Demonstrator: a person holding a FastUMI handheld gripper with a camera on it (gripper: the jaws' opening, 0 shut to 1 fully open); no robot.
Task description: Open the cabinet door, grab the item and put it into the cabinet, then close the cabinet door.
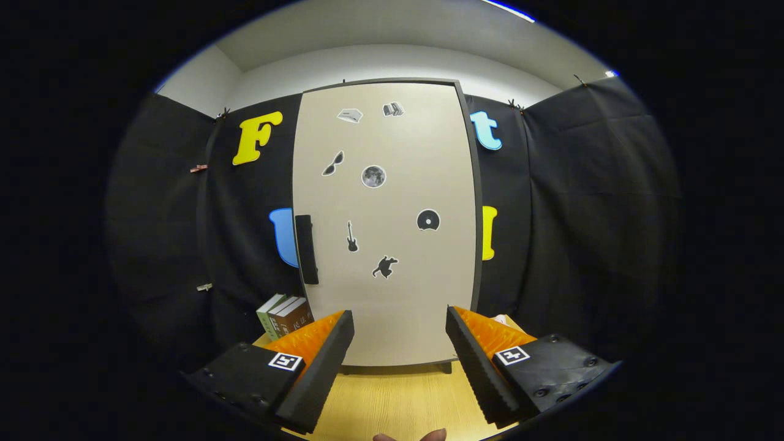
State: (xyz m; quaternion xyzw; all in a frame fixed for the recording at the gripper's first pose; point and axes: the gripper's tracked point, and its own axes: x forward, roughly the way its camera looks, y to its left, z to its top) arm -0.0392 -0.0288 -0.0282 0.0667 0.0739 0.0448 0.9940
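Note:
A tall beige cabinet (392, 245) with a dark frame stands straight ahead on the wooden table (392, 404). Its door is shut and carries several small stickers. A black vertical handle (306, 249) sits on the door's left edge. Two or three books (285, 315) stand upright just left of the cabinet's foot, beyond my left finger. My gripper (399, 346) is open, with only the bare table and the lower door showing between its black-padded fingers (321, 367). The fingers are short of the door and touch nothing.
Black cloth walls close in the booth on both sides and behind the cabinet. Something pale peeks out at the cabinet's right foot (501, 318), behind my right finger. Fingertips of a person's hand (410, 436) show at the near table edge.

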